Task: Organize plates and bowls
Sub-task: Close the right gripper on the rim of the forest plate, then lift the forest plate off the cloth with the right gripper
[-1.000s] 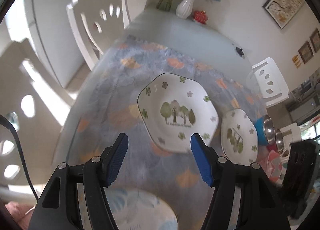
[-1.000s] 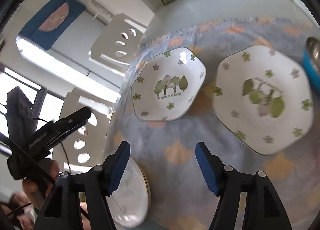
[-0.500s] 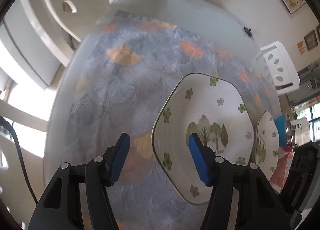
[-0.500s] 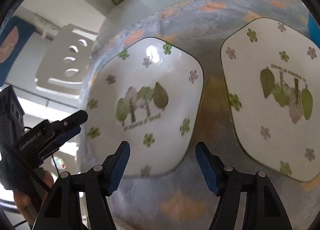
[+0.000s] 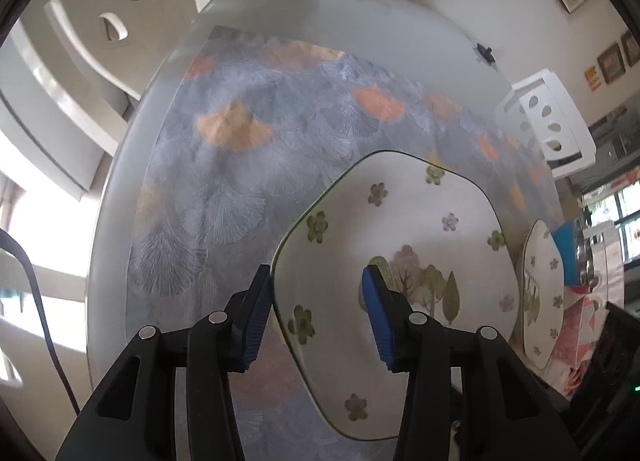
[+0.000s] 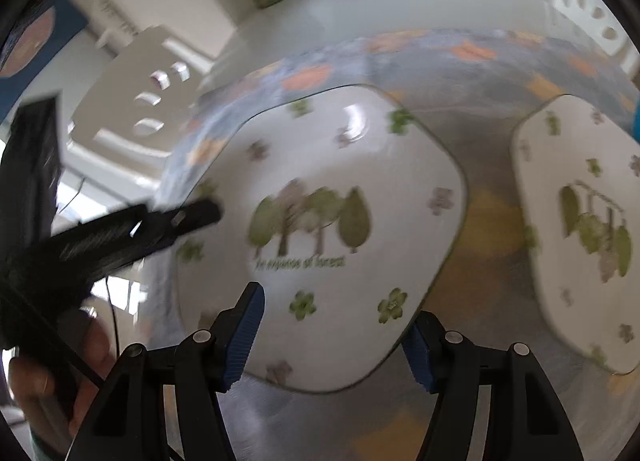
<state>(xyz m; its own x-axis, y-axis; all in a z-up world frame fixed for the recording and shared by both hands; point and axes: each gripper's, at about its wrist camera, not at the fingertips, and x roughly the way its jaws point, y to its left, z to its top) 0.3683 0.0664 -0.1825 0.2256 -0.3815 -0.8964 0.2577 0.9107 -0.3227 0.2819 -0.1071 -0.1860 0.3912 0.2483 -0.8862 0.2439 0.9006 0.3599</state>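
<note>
Over tablecloth (image 5: 248, 165), left gripper (image 5: 316, 317) straddles plate (image 5: 400, 229) rim.

Daylight glares in at the left, fisheye bending bows the edges, and the right wrist view is motion-blurred.

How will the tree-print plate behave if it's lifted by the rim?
The tree-print plate looks like glazed ceramic: probably rigid, fragile and slick. The left gripper, closing, straddles only its left edge, so it may tilt. Flat base: unlikely to roll.

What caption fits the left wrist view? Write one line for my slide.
Left gripper straddles the rim of the tree-print plate on the patterned tablecloth, its fingers having just been closing.
</note>
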